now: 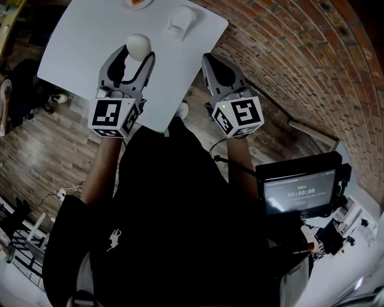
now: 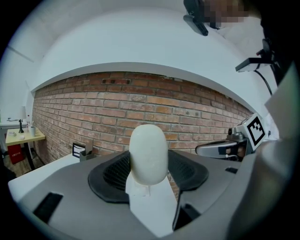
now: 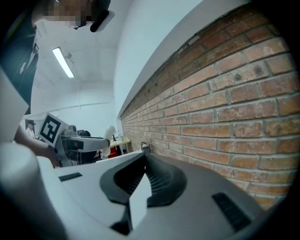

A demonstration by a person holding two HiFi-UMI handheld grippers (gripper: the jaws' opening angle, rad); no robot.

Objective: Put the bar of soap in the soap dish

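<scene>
An oval white bar of soap (image 1: 138, 43) is lifted above the white table (image 1: 84, 54), and my left gripper (image 1: 135, 59) is shut on it. In the left gripper view the soap (image 2: 148, 150) stands upright between the black pads (image 2: 112, 172). The white soap dish (image 1: 182, 21) sits on the table farther away and to the right of the soap, with nothing in it. My right gripper (image 1: 206, 60) hangs past the table's right edge, jaws shut with nothing between them (image 3: 142, 165).
A red-and-white object (image 1: 138, 3) lies at the table's far edge. A brick wall (image 1: 288, 60) runs along the right. A dark screen (image 1: 300, 190) shows at lower right. Wooden floor (image 1: 36, 150) lies to the left.
</scene>
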